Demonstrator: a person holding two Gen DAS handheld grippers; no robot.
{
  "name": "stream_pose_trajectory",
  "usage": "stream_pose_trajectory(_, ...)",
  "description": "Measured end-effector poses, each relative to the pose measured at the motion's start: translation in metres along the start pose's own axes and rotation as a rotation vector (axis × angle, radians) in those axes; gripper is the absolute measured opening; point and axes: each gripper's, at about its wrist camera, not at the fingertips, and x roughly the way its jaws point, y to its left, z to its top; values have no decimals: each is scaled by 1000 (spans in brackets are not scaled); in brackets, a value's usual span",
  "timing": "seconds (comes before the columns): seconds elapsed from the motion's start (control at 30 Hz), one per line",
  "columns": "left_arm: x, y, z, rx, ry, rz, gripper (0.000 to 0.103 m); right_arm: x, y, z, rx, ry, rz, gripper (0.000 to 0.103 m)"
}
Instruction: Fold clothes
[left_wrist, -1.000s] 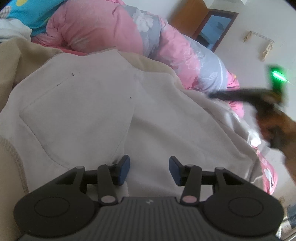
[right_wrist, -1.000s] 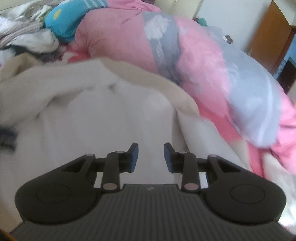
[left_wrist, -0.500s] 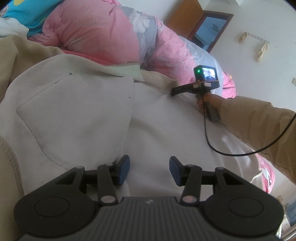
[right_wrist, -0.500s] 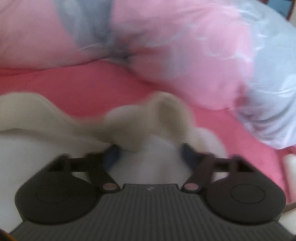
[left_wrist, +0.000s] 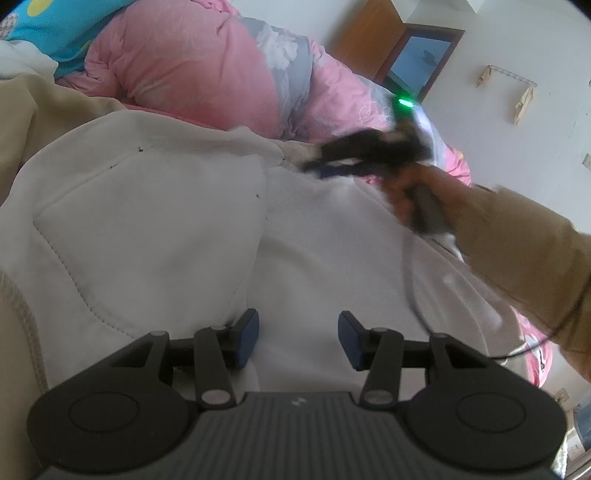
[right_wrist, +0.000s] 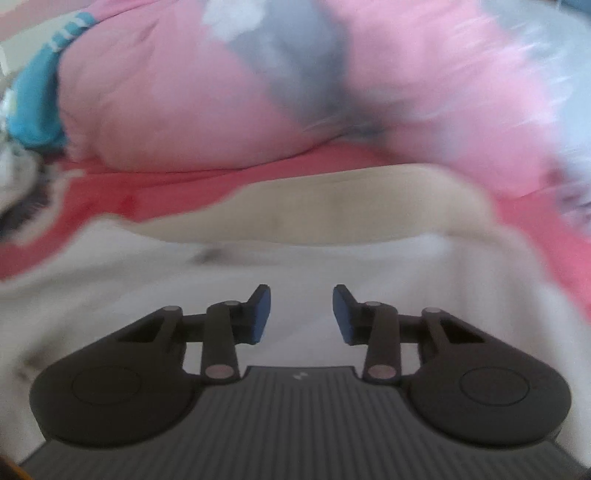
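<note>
- The left wrist view shows the whole scene: a white sweatshirt (left_wrist: 155, 229) spread over a beige cloth (left_wrist: 55, 107) on the bed, its pocket seam curving at the left, and beyond it a pink quilt (left_wrist: 192, 70), a wooden door (left_wrist: 365, 40) and a white wall.
- Only that view shows the person's right hand (left_wrist: 413, 195) and tan sleeve (left_wrist: 517, 243), reaching in from the right edge with the right gripper (left_wrist: 321, 166) (blurred) at the sweatshirt's far edge.
- The right wrist view is close and smeared: white cloth under the fingers, a beige fold just ahead, a red sheet (right_wrist: 155, 188), then the quilt.
- The left gripper (left_wrist: 298, 338) tilts down over the near part of the sweatshirt.
- Its blue pads (left_wrist: 246, 338) stand apart, gripping nothing; I cannot tell whether they touch the cloth below.
- The right gripper's jaws are closing; in its own view the gap shows only white cloth lying beneath, nothing pinched.
</note>
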Motion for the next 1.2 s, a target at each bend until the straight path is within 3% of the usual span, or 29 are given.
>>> stream_pose_trajectory(0.1, 0, 0, 0, 6, -11, -8, 50, 43, 31, 17, 23, 29, 52, 34)
stream_pose_trajectory(0.23, 0, -1, 0, 19, -17, -3, 50, 85, 60, 33, -29, -7, -11, 34)
stream_pose_trajectory(0.37, -1, -2, 1, 15, -14, 0, 50, 64, 58, 33, 12, -15, 7, 32)
stream_pose_trajectory(0.53, -1, -4, 3, 8, -7, 11, 50, -14, 62, 2, -5, 8, 154, 32)
stream_pose_trajectory(0.63, -4, -3, 3, 2, -7, 13, 50, -36, 91, -23, -112, 90, 263, 32)
stream_pose_trajectory(0.73, -5, -2, 3, 1, -11, 12, 50, -28, 135, -51, -216, 191, 358, 32)
stream_pose_trajectory(0.83, -7, -1, 1, 3, -22, 8, 50, -6, 165, -58, -287, 143, 316, 34)
stream_pose_trajectory(0.97, -10, 2, 1, -19, -34, 0, 50, 1, 160, -44, -152, 149, 331, 33)
stream_pose_trajectory(1.2, -47, -16, 4, -18, -116, 33, 57, -61, 118, -60, -47, 76, 324, 34)
